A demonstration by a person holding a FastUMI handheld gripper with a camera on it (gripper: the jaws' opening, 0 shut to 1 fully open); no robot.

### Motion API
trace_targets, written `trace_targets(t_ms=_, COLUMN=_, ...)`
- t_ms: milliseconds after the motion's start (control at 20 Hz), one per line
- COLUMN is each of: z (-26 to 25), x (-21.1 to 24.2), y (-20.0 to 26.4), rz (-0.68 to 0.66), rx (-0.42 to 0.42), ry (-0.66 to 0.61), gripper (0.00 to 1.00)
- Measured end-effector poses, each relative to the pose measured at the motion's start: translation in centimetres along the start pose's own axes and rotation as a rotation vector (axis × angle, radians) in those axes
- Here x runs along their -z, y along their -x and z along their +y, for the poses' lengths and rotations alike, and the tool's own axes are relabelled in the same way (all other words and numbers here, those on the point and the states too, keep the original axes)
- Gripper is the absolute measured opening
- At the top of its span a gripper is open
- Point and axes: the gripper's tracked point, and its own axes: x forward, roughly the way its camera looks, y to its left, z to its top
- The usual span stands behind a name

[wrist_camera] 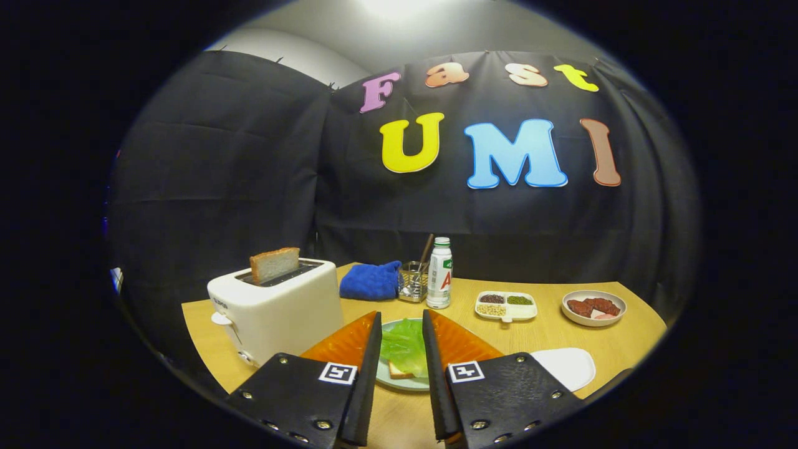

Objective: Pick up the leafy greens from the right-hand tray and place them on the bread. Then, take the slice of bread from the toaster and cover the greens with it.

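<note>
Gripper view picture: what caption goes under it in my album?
Open tool above lettuce lying on bread, toaster slice waiting.

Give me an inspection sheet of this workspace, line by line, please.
Surface: wooden table, bare patches between items.
Job's things: leafy greens already lie on the bread on the plate; second bread slice stands in the toaster; white tray right of the plate.
Clutter: blue cloth, utensil holder, bottle, divided dish of beans, bowl of meat.
Grippers: gripper open, fingers either side of the plate, holding nothing.
Cables: nothing seen.
Surroundings: black cloth wall.
</note>
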Motion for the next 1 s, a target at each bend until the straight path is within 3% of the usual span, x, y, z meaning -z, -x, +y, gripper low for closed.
trace_targets(t_ms=600, z=7.2, x=-1.2, y=-1.8, rz=0.006, rx=-0.078, ry=-0.048, gripper=0.39)
trace_targets(t_ms=1000, z=14.5, x=-2.5, y=-4.4, rz=0.013, rx=-0.161, ry=-0.044, gripper=0.39)
